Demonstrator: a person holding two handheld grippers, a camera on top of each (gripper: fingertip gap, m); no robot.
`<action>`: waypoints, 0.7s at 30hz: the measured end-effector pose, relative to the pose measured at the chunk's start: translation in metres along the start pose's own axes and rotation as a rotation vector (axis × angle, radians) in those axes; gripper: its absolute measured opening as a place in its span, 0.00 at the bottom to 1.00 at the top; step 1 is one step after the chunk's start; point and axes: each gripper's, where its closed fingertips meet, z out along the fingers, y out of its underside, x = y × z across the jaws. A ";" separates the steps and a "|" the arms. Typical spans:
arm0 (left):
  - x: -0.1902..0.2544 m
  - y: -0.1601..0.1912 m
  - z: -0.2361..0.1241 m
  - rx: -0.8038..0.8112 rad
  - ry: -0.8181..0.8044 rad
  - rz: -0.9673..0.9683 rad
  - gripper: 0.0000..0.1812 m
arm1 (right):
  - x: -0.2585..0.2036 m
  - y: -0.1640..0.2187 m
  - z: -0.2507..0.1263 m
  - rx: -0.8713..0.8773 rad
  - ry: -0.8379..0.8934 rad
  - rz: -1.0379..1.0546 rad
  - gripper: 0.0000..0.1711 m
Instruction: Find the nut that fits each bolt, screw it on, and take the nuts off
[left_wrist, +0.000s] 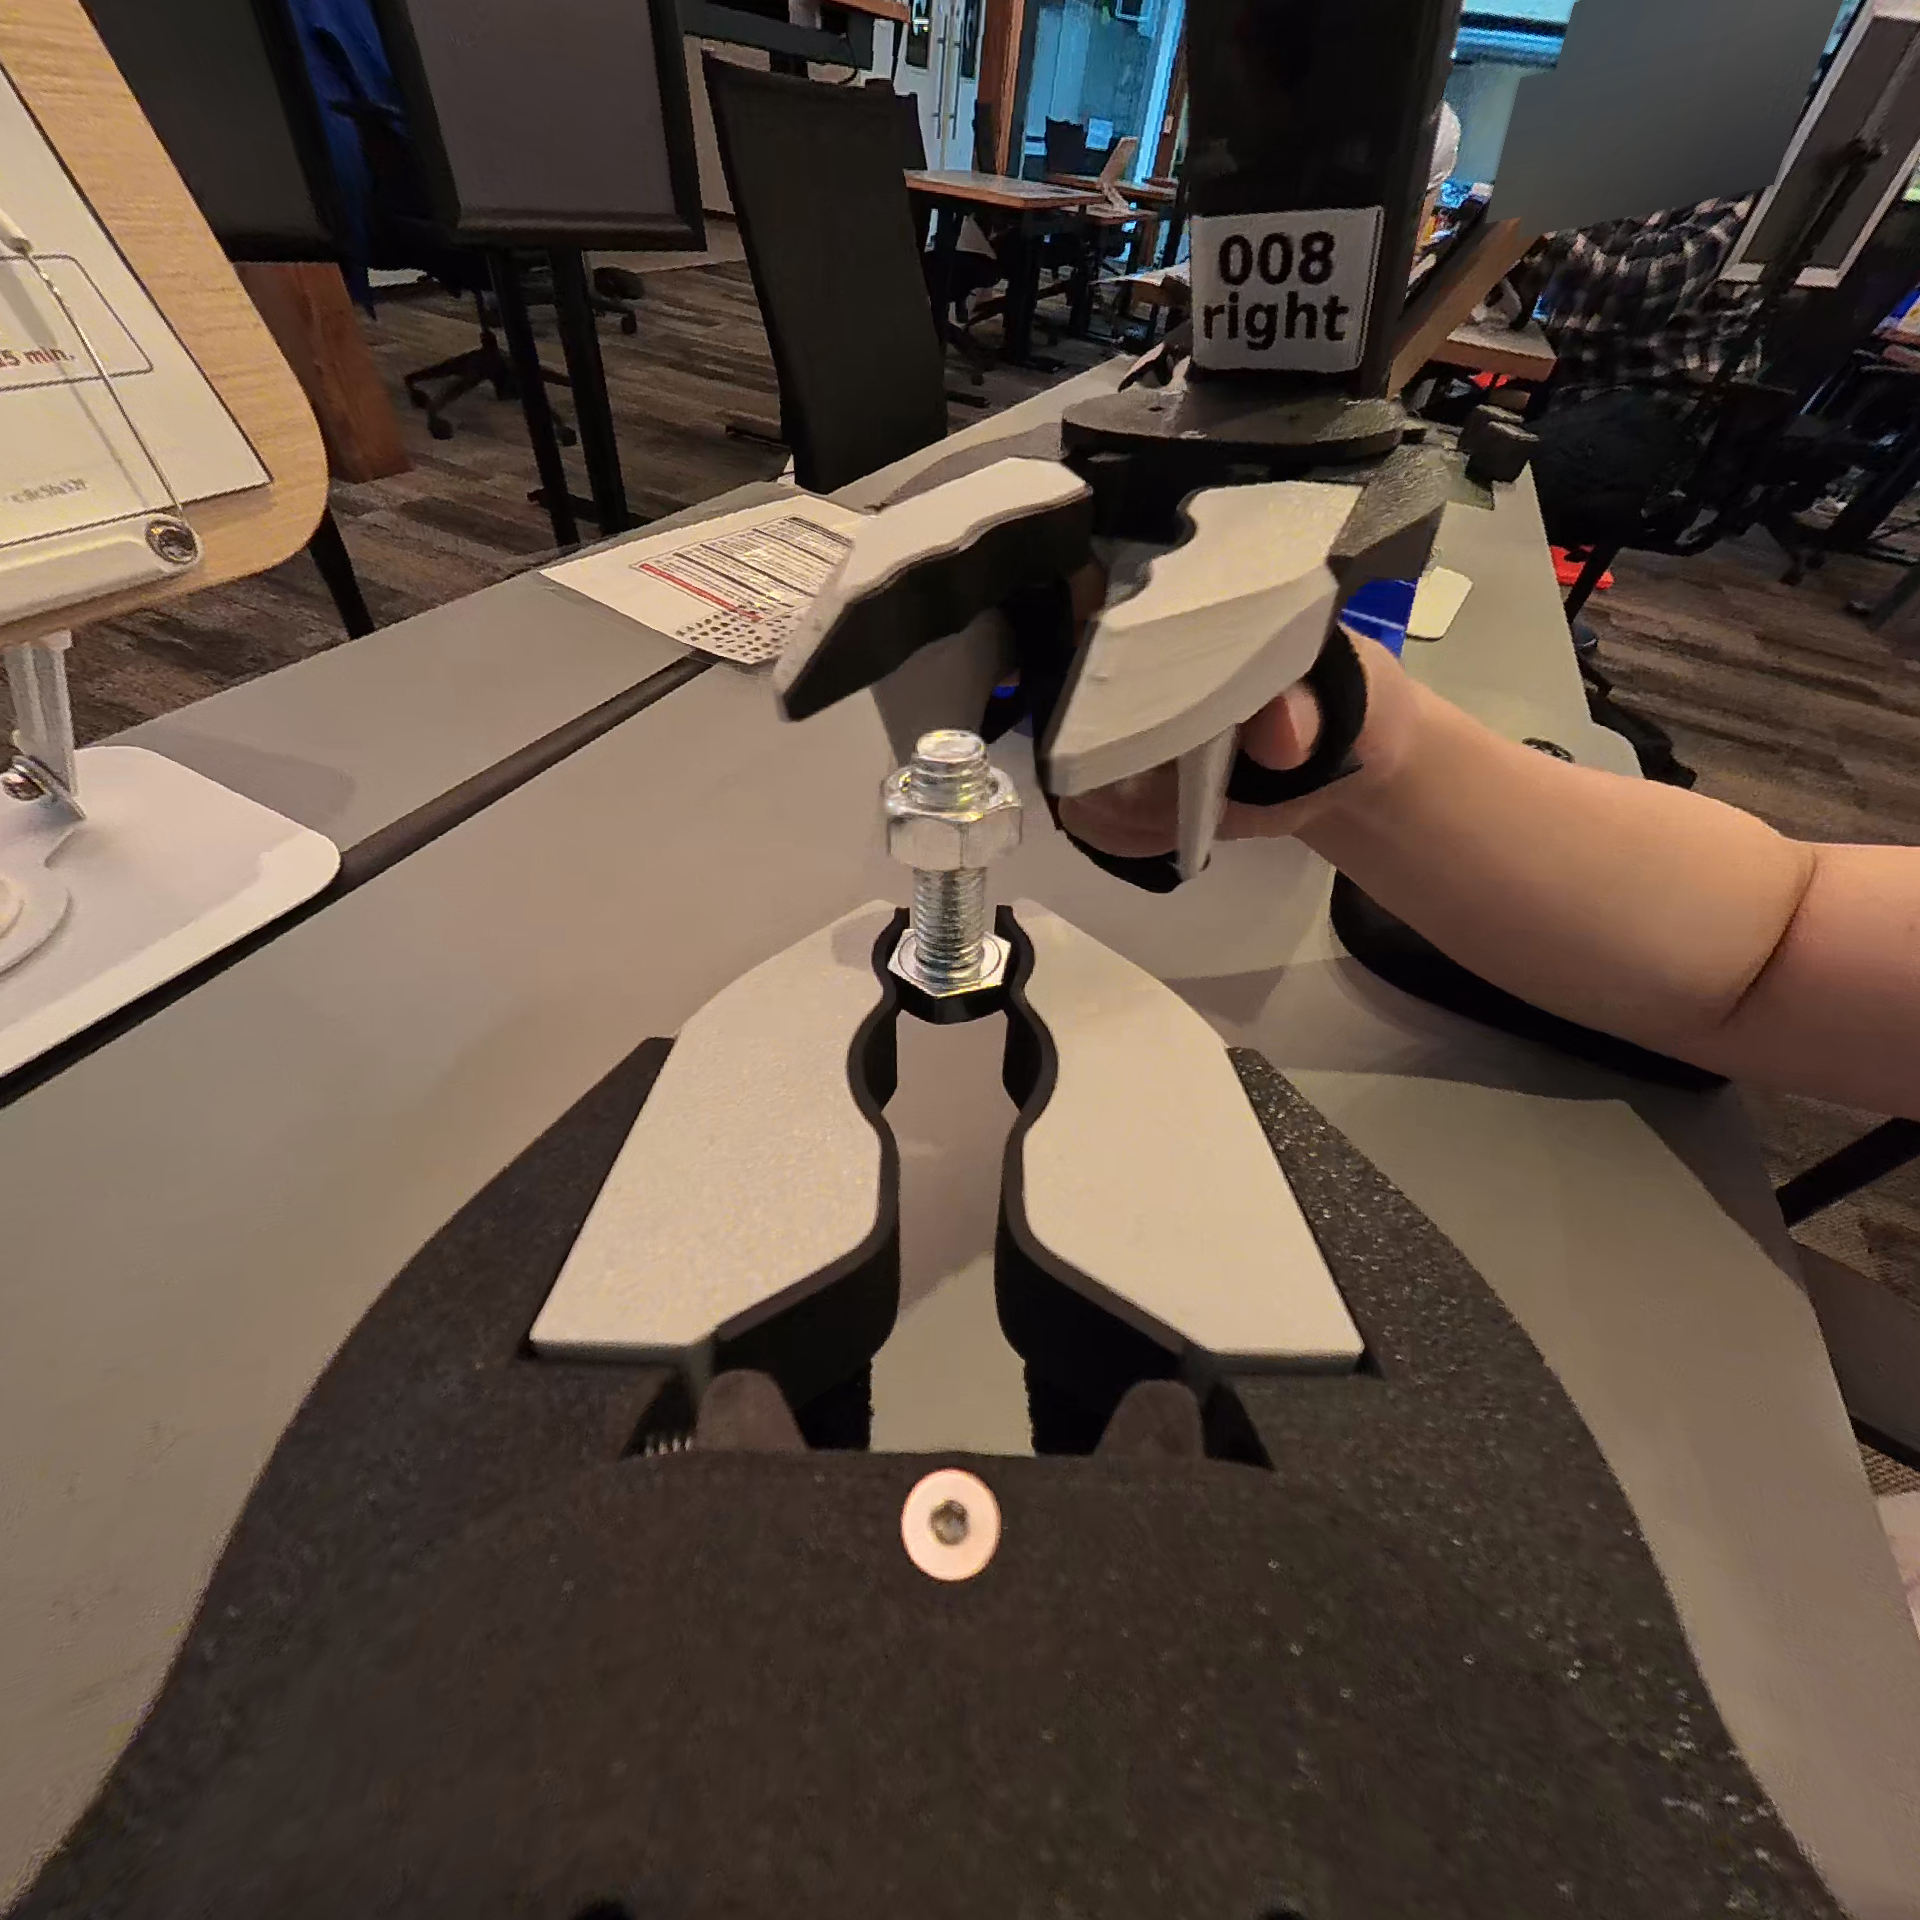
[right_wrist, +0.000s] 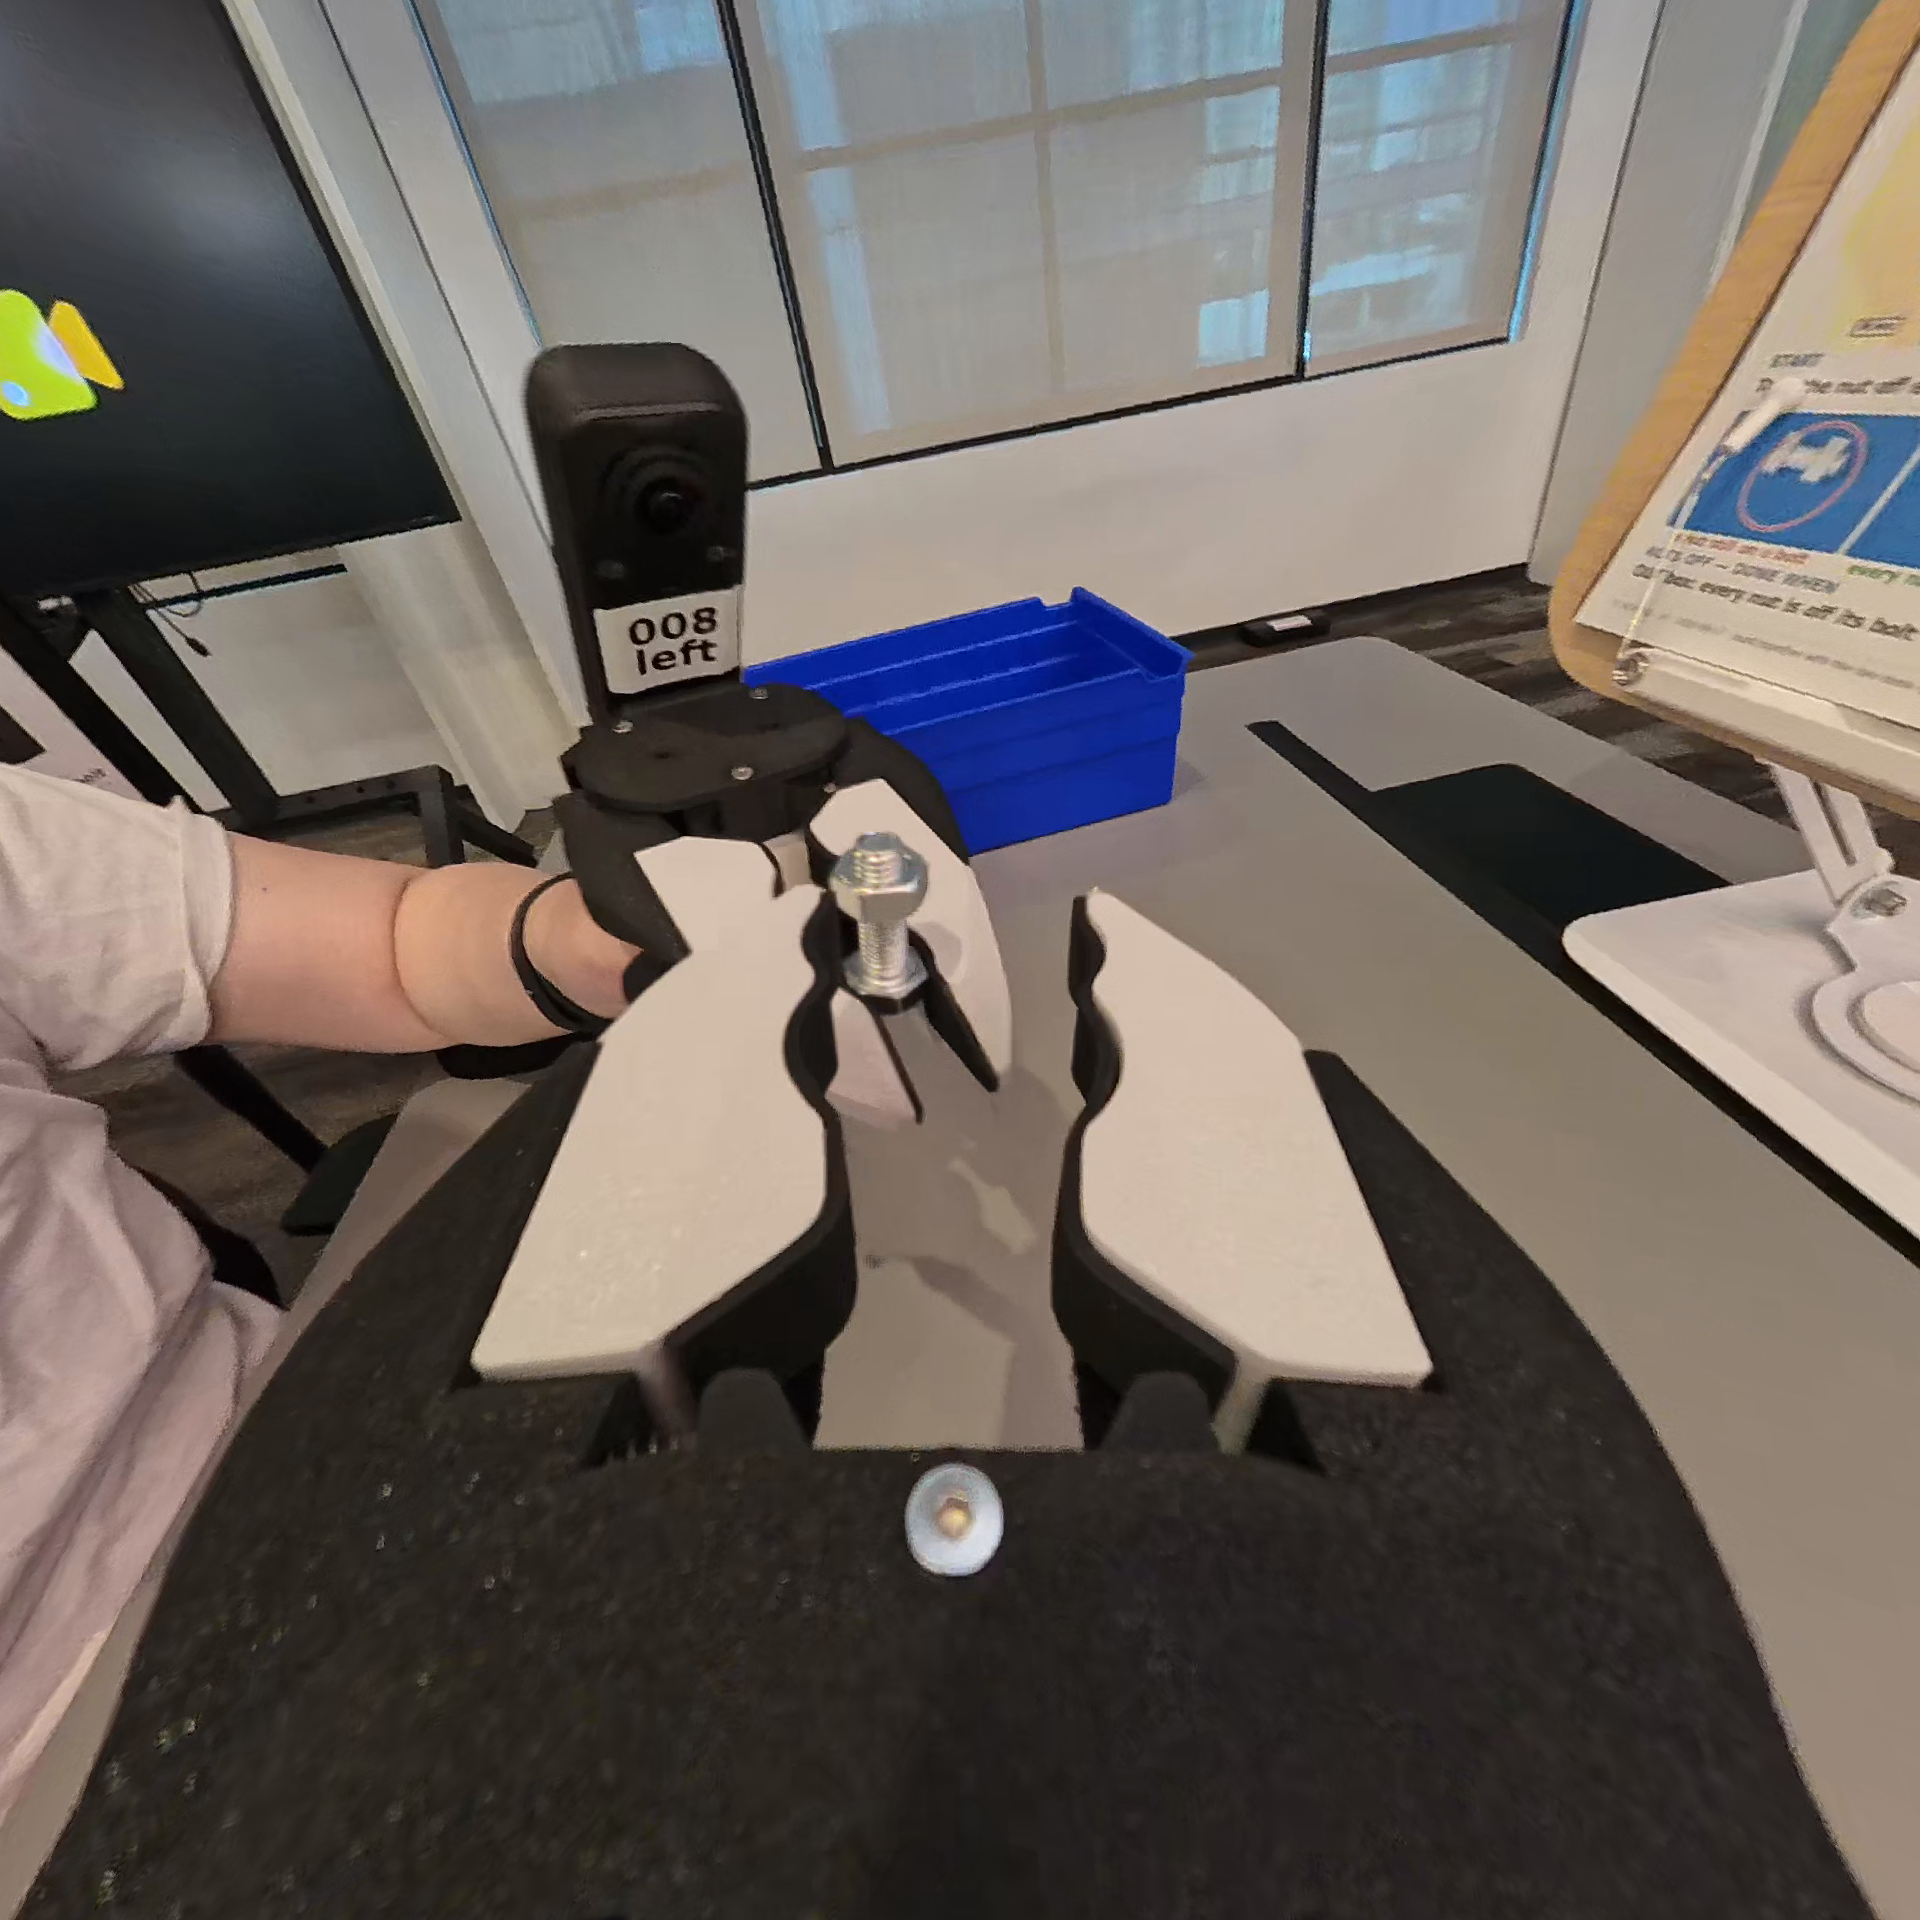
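A silver bolt (left_wrist: 945, 914) stands upright with its hex head clamped between the tips of my left gripper (left_wrist: 948, 935), which is shut on it. A silver nut (left_wrist: 951, 821) sits on the thread just below the bolt's top end. My right gripper (left_wrist: 935, 727) is open and hovers at the top of the bolt, one finger on each side, touching nothing. In the right wrist view the bolt (right_wrist: 878, 940) and nut (right_wrist: 878, 883) stand between the open fingers of my right gripper (right_wrist: 951, 920), closer to its left finger. The left gripper (right_wrist: 914, 1029) holds the bolt head from the far side.
A blue bin (right_wrist: 997, 717) stands on the grey table (left_wrist: 468, 935) behind the left gripper. An instruction board on a white stand (right_wrist: 1766, 540) is at the table's side, also in the left wrist view (left_wrist: 104, 416). A printed sheet (left_wrist: 727, 582) lies near the far edge. Across from one pair of fingers to the other is roughly 4 centimetres.
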 end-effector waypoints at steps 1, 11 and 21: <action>0.001 0.000 0.000 -0.001 0.002 0.002 0.08 | -0.004 0.000 0.002 -0.002 -0.010 -0.007 0.24; 0.001 0.001 0.001 -0.006 -0.012 0.022 0.08 | 0.002 0.008 0.003 -0.074 0.042 -0.051 0.25; 0.005 0.001 0.002 -0.009 0.005 0.026 0.08 | -0.012 0.003 0.013 -0.059 0.045 -0.110 0.22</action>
